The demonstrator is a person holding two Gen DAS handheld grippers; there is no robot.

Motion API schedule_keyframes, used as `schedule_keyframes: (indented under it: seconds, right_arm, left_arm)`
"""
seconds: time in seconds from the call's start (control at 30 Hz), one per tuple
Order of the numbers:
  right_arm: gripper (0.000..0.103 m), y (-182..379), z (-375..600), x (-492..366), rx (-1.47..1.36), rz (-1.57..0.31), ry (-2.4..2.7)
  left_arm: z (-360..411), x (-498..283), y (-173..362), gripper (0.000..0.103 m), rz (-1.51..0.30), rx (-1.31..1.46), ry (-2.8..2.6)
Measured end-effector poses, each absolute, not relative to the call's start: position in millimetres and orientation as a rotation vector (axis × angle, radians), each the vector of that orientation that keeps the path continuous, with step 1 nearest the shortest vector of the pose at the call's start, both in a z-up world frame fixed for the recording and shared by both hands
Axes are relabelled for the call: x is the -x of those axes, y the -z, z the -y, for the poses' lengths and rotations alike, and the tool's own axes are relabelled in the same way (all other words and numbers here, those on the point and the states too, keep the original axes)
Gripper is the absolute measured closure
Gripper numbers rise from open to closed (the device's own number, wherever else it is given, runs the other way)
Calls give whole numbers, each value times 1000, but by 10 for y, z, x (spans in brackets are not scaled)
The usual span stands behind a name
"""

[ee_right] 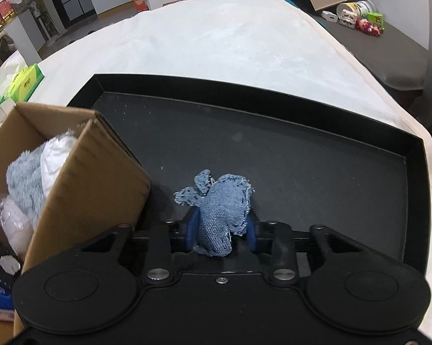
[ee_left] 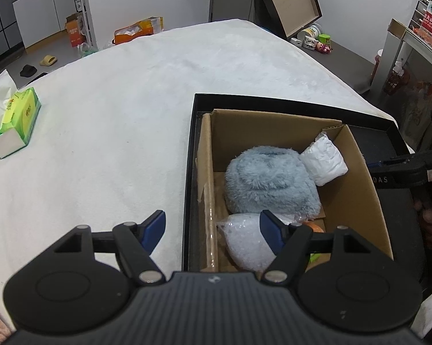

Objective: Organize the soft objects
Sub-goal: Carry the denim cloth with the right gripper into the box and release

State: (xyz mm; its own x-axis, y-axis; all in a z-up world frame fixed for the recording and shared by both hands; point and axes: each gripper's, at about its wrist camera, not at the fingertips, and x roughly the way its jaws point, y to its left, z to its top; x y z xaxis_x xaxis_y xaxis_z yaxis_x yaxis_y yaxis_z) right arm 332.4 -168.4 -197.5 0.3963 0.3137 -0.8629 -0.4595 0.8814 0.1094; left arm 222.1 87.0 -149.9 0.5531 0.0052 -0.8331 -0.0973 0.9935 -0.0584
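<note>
A cardboard box [ee_left: 357, 189] stands in the left part of a black tray [ee_left: 191, 155] on the white bed. In the box lie a fluffy light-blue plush [ee_left: 269, 181], a white crumpled packet [ee_left: 325, 161] and a clear bag of white filling [ee_left: 244, 241]. My left gripper [ee_left: 213, 234] is open and empty, above the box's near left corner. My right gripper [ee_right: 220, 230] is shut on a blue denim scrap [ee_right: 219, 212], low over the tray floor [ee_right: 302, 166] just right of the box [ee_right: 92, 184]. The right gripper shows at the left wrist view's right edge [ee_left: 403, 169].
A green tissue box [ee_left: 14, 123] lies on the bed at the left. The tray's right half [ee_right: 345, 172] is bare. A dark bench with toys and a can [ee_right: 359, 14] stands beyond the bed's far right. Boxes and slippers [ee_left: 47, 60] lie on the floor.
</note>
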Motion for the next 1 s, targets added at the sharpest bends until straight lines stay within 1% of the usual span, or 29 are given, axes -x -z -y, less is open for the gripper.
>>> schedule_keyframes:
  seconds: [0.2,0.4,0.77,1.0]
  right_arm:
    - [79,1931,1773,-3171,168,-1059,-457]
    - [81,1797,1879,-3072,170,-1045,-436]
    - [81,1565,1992,-2874,174,-1013,-410]
    - [81,1180,1943,-2717,163,-965,-448]
  left_arm:
    - [-862,-2169,1474,32,-975,106,-53]
    - [-845,-2122,1412,32,-956,114,-43]
    - [-808,-2042,1333,32,-931,114,-22]
    - [-790,-1979,1276,32,-914,116,12]
